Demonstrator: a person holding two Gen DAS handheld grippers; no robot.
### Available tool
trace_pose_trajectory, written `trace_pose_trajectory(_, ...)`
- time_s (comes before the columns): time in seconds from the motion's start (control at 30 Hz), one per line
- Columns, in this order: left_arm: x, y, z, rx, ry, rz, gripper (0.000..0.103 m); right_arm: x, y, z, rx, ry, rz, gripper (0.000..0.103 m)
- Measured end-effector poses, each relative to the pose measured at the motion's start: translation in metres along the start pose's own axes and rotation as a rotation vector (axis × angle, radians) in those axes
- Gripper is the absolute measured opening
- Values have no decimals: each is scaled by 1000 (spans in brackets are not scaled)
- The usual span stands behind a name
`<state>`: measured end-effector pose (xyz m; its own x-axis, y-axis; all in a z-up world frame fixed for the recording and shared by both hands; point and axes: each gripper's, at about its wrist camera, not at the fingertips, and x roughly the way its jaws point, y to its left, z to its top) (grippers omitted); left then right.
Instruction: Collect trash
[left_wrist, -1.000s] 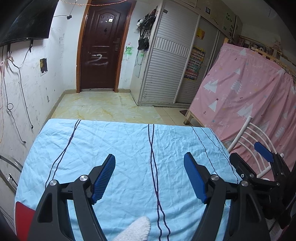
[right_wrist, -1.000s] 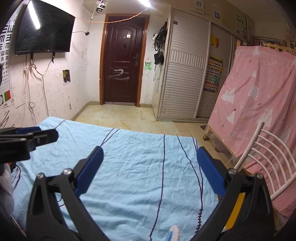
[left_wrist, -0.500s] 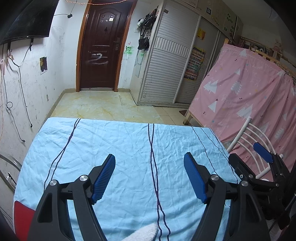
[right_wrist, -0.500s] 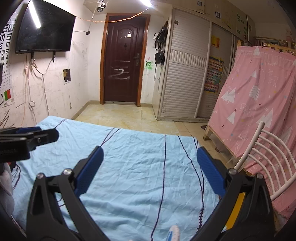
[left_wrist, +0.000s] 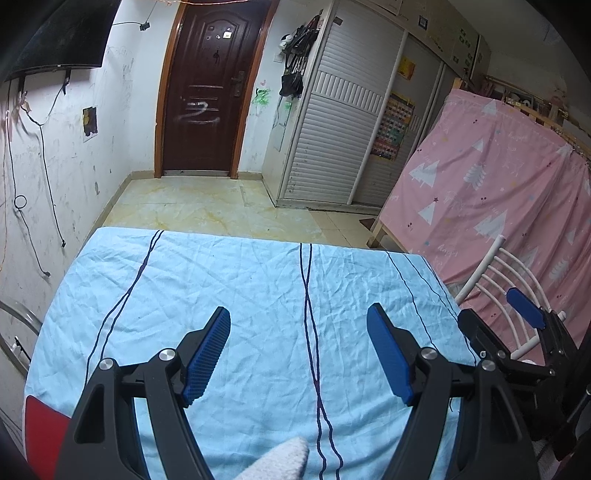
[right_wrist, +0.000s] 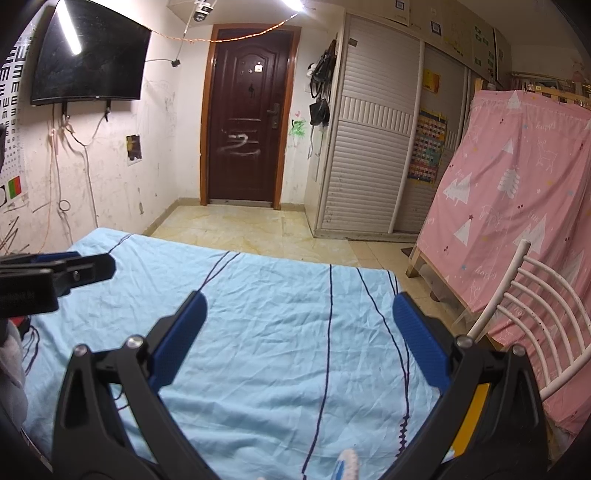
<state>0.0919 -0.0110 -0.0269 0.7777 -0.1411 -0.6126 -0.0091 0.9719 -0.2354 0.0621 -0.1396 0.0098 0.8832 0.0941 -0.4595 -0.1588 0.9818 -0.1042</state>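
Note:
My left gripper (left_wrist: 298, 321) is open and empty above a table covered with a light blue striped cloth (left_wrist: 240, 295). A white fluffy thing (left_wrist: 284, 459) pokes in at the bottom edge, below the fingers. A red object (left_wrist: 42, 424) shows at the lower left. My right gripper (right_wrist: 299, 306) is open and empty over the same cloth (right_wrist: 277, 332). A small pink and blue item (right_wrist: 345, 463) lies at the bottom edge of the right wrist view. The right gripper shows at the right of the left wrist view (left_wrist: 524, 306).
A white metal chair back (right_wrist: 535, 314) stands to the right of the table, with a pink curtain (right_wrist: 517, 203) behind it. A brown door (right_wrist: 247, 122), a white wardrobe (right_wrist: 373, 147) and tiled floor lie beyond. A television (right_wrist: 88, 62) hangs on the left wall.
Both grippers stay open. The left wrist view has shifted slightly, and the white fluffy thing has moved a little along the bottom edge.

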Motion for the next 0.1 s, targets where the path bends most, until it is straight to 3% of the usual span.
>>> trace_pose_trajectory(0.1,2,1,-1,-1,5,2,67,2,-4,-2,1,4,0,97)
